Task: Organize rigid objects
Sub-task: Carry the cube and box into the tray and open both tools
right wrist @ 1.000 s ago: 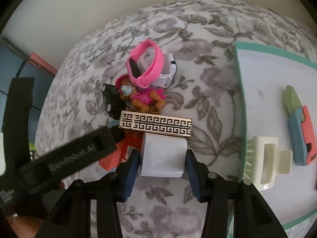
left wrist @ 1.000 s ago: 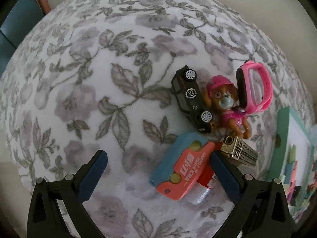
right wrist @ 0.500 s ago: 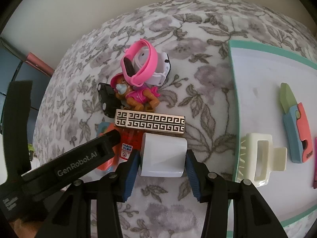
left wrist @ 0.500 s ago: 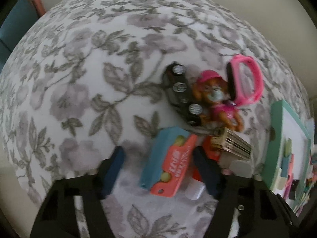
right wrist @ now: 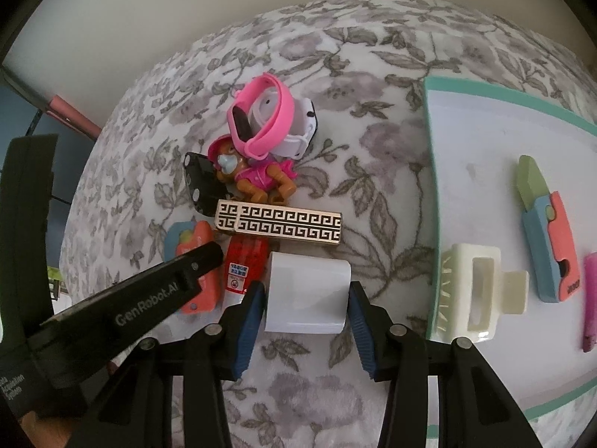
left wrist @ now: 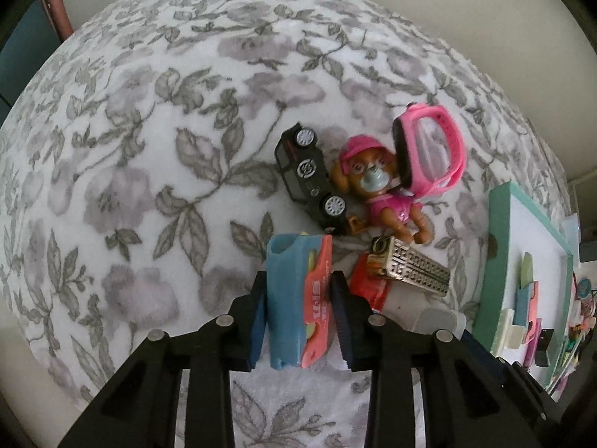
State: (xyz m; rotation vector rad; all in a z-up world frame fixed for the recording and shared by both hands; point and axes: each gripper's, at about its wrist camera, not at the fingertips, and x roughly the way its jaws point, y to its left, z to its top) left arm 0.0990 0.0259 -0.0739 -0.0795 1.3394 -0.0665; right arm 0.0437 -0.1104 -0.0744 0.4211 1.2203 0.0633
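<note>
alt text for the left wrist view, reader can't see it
The left gripper is closing its jaws around a blue and coral box cutter on a floral cloth. Beyond lie a black toy car, a pink puppy figure and a pink watch band.

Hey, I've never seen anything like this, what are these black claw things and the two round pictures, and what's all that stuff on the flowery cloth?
The black claws are two hand-held grippers, one in each of a person's hands; no robot arm is involved. Each round picture comes from a fisheye camera on a gripper, looking along its two fingers.

In the left view, the left gripper is closing its jaws around a blue and orange utility knife. In the right view, the right gripper holds a white rectangular block between its blue pads.

On the floral cloth lie a black toy car, a toy puppy figure in pink, a pink wristband, a gold patterned lighter and a red tube. At the right is a teal-edged tray already holding a cream hair claw clip and a second utility knife.
</note>
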